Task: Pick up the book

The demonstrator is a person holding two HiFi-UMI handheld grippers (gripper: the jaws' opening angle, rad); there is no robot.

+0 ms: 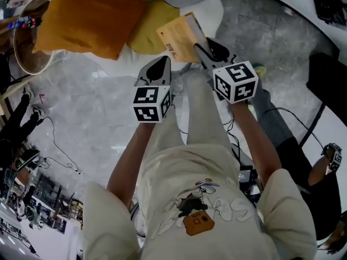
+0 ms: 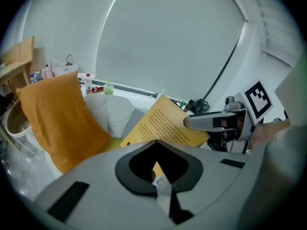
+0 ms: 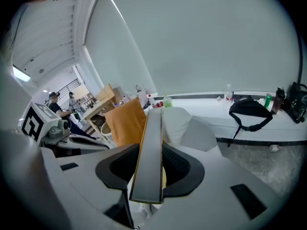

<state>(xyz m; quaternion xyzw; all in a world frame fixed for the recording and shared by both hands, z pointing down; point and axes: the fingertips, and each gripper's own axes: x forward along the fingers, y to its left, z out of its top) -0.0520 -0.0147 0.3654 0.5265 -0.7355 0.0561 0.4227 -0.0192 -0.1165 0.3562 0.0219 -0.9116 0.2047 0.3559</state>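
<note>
The book [image 1: 181, 37] has a yellow cover with dark print and hangs in the air above the sofa cushions. My right gripper [image 1: 209, 49] is shut on its near edge. In the right gripper view the book [image 3: 149, 152] stands edge-on between the two pads, gripper [image 3: 150, 145]. My left gripper [image 1: 160, 64] hovers beside it on the left, shut and holding nothing. From the left gripper view, the left gripper [image 2: 156, 143] has its tips together, and the book [image 2: 165, 123] and the right gripper [image 2: 211, 121] show just beyond them.
An orange cushion [image 1: 87, 18], a yellow cushion [image 1: 147, 30] and white cushions [image 2: 112, 114] lie on the sofa ahead. A round basket [image 1: 21, 42] stands at the left. Cables [image 1: 57, 145] trail over the marble floor. A black bag [image 3: 249, 111] rests on a ledge.
</note>
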